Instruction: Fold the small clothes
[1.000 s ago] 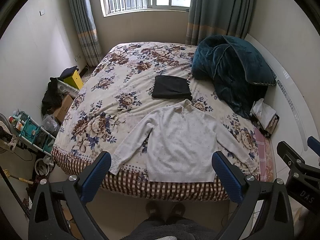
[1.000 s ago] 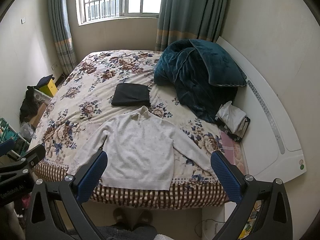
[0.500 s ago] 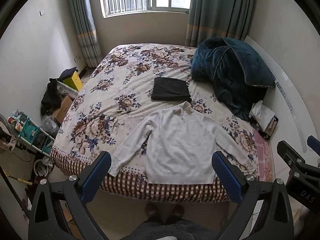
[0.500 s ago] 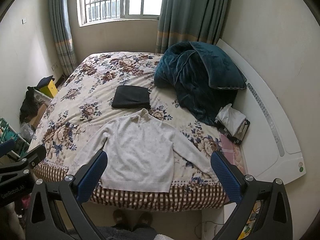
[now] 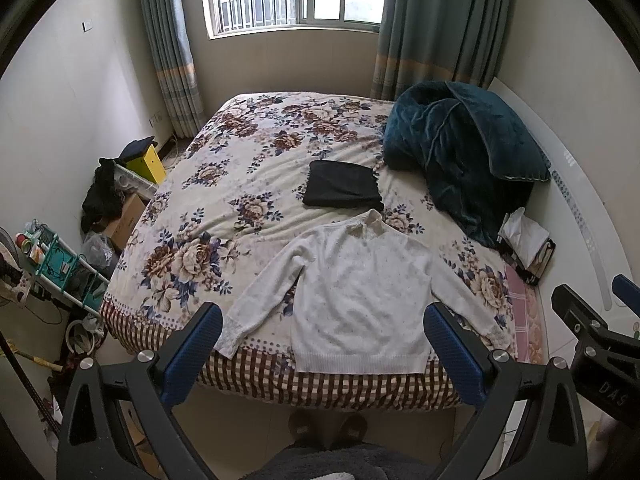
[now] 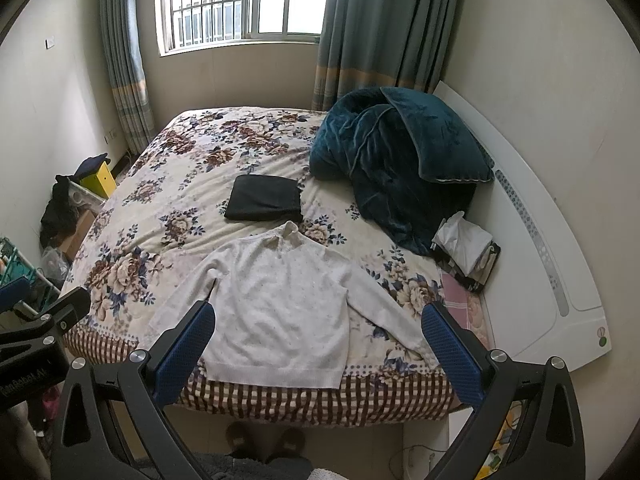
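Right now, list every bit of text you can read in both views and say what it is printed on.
"DAS": white letters on the black body of the right hand-held gripper, seen in the left wrist view; anything after them is cut off.
White lettering on the left hand-held gripper, in the right wrist view: too blurred to read.
Cardboard box beside the bed: dark marks, too small to read.
Nothing else legible.

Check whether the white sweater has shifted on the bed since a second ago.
No. The white sweater lies flat, its collar just below the folded black garment.
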`<action>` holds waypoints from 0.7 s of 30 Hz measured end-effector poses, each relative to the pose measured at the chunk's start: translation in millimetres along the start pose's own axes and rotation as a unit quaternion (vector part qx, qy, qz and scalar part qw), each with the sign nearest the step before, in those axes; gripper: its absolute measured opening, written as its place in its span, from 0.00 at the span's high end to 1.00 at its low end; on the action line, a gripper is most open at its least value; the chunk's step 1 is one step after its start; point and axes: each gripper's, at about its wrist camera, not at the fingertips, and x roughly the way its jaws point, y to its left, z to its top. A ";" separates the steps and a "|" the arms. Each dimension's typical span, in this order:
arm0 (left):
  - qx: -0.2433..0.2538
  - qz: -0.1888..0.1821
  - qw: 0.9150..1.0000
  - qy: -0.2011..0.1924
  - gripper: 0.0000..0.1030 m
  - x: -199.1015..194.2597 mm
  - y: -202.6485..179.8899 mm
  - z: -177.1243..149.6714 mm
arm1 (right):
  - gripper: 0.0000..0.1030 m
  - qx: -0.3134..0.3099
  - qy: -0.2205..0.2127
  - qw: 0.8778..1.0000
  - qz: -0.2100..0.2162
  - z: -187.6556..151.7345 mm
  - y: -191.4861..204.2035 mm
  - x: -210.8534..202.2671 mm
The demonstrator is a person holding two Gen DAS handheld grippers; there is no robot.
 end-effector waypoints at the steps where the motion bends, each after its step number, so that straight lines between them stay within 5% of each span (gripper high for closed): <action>1: 0.000 -0.001 1.000 0.001 0.00 -0.1 -0.2 -0.6 | 0.00 0.000 0.000 1.000 0.000 1.1 0.0 0.1; 8: 0.010 0.024 0.999 -0.022 0.00 22.2 1.5 -0.8 | 0.00 0.014 0.009 1.000 -0.003 5.4 -0.8 6.7; 12: 0.032 0.036 0.999 -0.014 0.00 75.8 -2.7 -0.9 | 0.00 0.055 0.039 0.997 -0.023 -1.8 -16.2 40.8; 21: 0.053 0.030 0.995 0.074 0.00 217.0 -46.0 -10.8 | 0.00 0.211 0.118 0.962 -0.129 -76.0 -141.2 161.8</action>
